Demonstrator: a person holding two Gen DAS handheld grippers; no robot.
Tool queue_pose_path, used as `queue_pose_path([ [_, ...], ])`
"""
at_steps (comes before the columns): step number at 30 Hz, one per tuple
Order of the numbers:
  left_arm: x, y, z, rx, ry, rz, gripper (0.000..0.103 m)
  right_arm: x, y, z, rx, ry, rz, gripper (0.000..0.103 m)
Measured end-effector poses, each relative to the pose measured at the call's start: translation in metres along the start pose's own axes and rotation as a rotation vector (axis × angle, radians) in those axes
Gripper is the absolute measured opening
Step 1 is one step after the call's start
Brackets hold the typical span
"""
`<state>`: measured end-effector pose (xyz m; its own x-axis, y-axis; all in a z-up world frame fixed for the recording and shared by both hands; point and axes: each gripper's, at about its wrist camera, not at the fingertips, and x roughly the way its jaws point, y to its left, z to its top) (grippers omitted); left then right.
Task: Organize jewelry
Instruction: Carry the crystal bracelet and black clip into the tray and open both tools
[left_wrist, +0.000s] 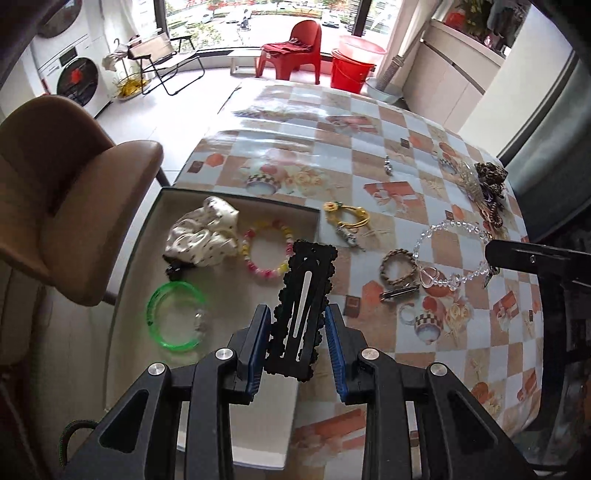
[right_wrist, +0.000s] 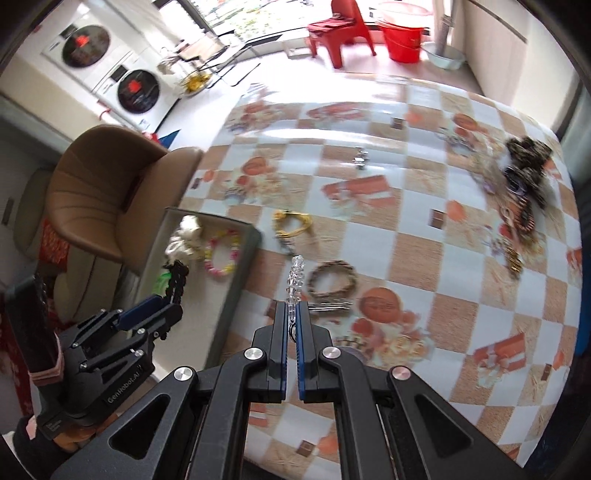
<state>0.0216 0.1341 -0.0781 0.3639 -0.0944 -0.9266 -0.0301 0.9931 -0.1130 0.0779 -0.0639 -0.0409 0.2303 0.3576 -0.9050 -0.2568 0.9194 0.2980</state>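
Left wrist: left fingers (left_wrist: 297, 325) clamp black clip (left_wrist: 303, 310) above tray edge (left_wrist: 314, 218); right fingers (right_wrist: 291, 314) pinch crystal bracelet (right_wrist: 294, 280).

Bright daylight floods in from the windows (left_wrist: 258, 22) at the far side, blowing out the floor and laying white glare across the glossy tablecloth (left_wrist: 280, 122). Fisheye bending curves every edge, with dark corners. The right wrist view smears with motion blur; the left stays sharper.

A brown padded chair (left_wrist: 70, 192) stands at nine o'clock beside the worktop (left_wrist: 461, 332), which wears a checked orange-and-white cloth. At twelve o'clock a red plastic chair (left_wrist: 295, 48) faces the window, red buckets (left_wrist: 352, 66) just beside it at one o'clock. Two stacked washing machines (left_wrist: 70, 74) stand at ten o'clock.
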Motion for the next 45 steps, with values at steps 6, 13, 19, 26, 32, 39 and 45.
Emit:
queue_pose_path([
  [6, -0.004, 0.051, -0.026, -0.101, 0.023, 0.037, 0.034, 0.028, 0.064, 0.005, -0.109, 0.052, 0.054, 0.004],
  [13, 0.004, 0.096, -0.056, -0.188, 0.068, 0.072, 0.034, 0.073, 0.123, -0.002, -0.194, 0.143, 0.106, 0.004],
  [19, 0.026, 0.118, -0.078, -0.220, 0.138, 0.100, 0.034, 0.119, 0.148, -0.015, -0.224, 0.257, 0.138, 0.004],
  [26, 0.056, 0.128, -0.082, -0.230, 0.186, 0.146, 0.034, 0.170, 0.153, -0.017, -0.268, 0.330, 0.080, 0.004],
  [32, 0.074, 0.131, -0.074, -0.241, 0.186, 0.167, 0.034, 0.193, 0.144, 0.003, -0.258, 0.306, 0.011, 0.004],
  [39, 0.082, 0.130, -0.068, -0.235, 0.179, 0.193, 0.034, 0.204, 0.134, 0.021, -0.223, 0.270, -0.029, 0.004],
  [45, 0.083, 0.125, -0.067, -0.221, 0.169, 0.223, 0.034, 0.215, 0.126, 0.021, -0.206, 0.286, -0.055, 0.004],
])
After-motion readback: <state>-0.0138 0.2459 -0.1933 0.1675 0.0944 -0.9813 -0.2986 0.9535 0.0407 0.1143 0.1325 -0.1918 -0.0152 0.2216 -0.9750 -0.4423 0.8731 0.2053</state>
